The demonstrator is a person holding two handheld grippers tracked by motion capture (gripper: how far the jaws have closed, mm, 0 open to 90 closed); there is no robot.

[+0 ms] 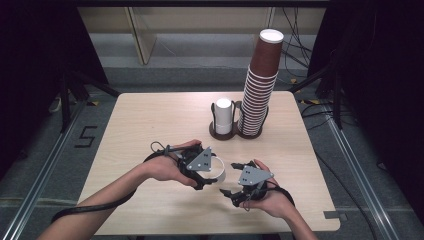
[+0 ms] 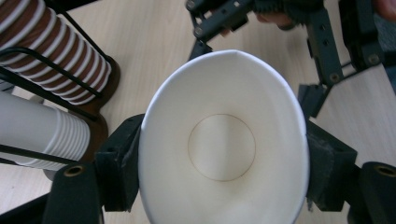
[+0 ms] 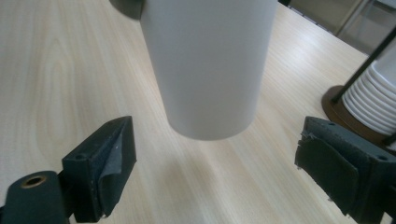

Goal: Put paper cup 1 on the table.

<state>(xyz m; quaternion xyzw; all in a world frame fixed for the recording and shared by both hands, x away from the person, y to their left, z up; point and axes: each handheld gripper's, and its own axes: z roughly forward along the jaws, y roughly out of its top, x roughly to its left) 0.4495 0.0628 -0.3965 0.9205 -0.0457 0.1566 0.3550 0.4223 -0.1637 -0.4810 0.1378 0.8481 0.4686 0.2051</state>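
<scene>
While the pale wooden desk point(image 1: 150, 125) takes up most of the high view, the work sits near its front edge, where both hands meet. At the back, a dark two-ring holder point(image 1: 223, 134) carries a tall, leaning stack of brown paper cups point(image 1: 260, 90) and, just beside it, a short stack of white paper cups point(image 1: 224, 116). Both stacks stand well apart from the hands.

Nearer the person, the left claw point(image 1: 212, 172) is clamped on a single white paper cup point(image 2: 224, 140). Its two pads press on opposite sides of the cup's wall, and in the left gripper view the rim is squeezed out of round into an oval (the open mouth faces that camera, with the circular bottom visible deep inside). The cup is held on its side above the desk, its closed end pointing toward the right claw point(image 1: 231, 191).

That right claw stands open, with no pad touching anything. In the right gripper view the white cup point(image 3: 208, 65) hangs just ahead of the claw and between the lines of its two padded fingers point(image 3: 109, 161), yet clear of both, with bare desk showing beneath its bottom edge. In the high view the two claws sit just beside each other, tips nearly meeting at the cup.
</scene>
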